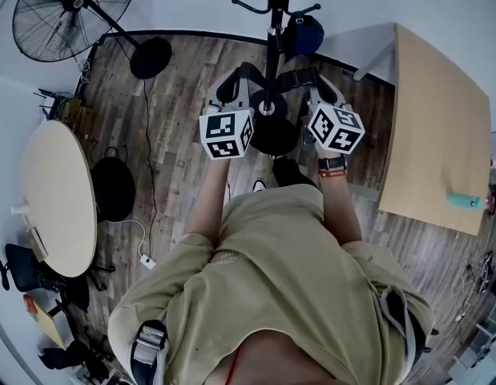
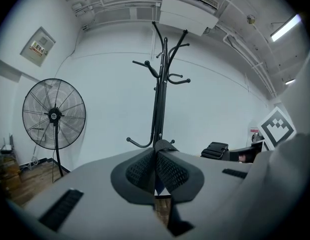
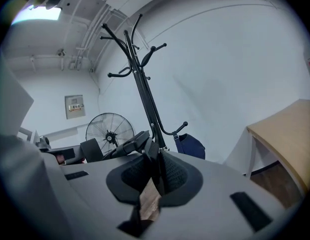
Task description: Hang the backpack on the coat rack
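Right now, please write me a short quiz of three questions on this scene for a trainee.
1. True or false: the left gripper is open and empty.
2. What hangs on the coat rack? A) a blue bag B) a red coat C) nothing
3. Which object stands left of the rack in the left gripper view?
Key: 1 false, shut on a black strap; 2 A; 3 the fan.

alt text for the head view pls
Seen from above, a person in a tan sweatshirt holds the left tool and right tool, each shut on a black strap, up to a black coat rack with a dark blue bag hanging on it. A floor fan stands at the left.
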### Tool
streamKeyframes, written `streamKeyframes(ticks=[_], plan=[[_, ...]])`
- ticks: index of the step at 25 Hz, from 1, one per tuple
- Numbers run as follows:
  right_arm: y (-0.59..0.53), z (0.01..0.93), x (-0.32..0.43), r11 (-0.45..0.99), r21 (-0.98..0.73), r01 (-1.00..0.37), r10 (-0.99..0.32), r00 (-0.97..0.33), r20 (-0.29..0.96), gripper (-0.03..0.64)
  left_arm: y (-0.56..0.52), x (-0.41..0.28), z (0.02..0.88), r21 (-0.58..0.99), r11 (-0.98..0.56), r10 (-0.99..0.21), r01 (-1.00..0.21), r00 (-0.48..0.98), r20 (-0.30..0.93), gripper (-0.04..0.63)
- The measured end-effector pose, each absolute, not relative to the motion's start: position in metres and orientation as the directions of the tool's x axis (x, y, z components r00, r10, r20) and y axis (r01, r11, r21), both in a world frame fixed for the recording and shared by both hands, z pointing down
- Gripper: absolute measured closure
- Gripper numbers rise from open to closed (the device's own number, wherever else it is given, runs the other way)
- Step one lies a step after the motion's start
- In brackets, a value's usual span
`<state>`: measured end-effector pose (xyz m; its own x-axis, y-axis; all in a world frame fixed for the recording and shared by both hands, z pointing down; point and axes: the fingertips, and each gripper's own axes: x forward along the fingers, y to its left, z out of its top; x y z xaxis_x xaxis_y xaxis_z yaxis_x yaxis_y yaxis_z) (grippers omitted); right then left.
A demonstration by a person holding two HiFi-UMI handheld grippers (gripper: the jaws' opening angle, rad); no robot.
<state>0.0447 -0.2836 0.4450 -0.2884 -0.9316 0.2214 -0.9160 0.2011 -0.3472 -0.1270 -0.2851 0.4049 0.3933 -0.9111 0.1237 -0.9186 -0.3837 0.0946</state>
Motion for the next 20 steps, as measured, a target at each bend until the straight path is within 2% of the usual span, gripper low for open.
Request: streamKeyframes(ticks=[20], plan=[[-0.404,0.446,0.076,0.183,-0.396,-0.9,-0.939,-0.28,0.201,0.569,-0.395,-0.115,0.41,0.086,-0.354,-0.923,-0.931,0.362,0.129,0.571]])
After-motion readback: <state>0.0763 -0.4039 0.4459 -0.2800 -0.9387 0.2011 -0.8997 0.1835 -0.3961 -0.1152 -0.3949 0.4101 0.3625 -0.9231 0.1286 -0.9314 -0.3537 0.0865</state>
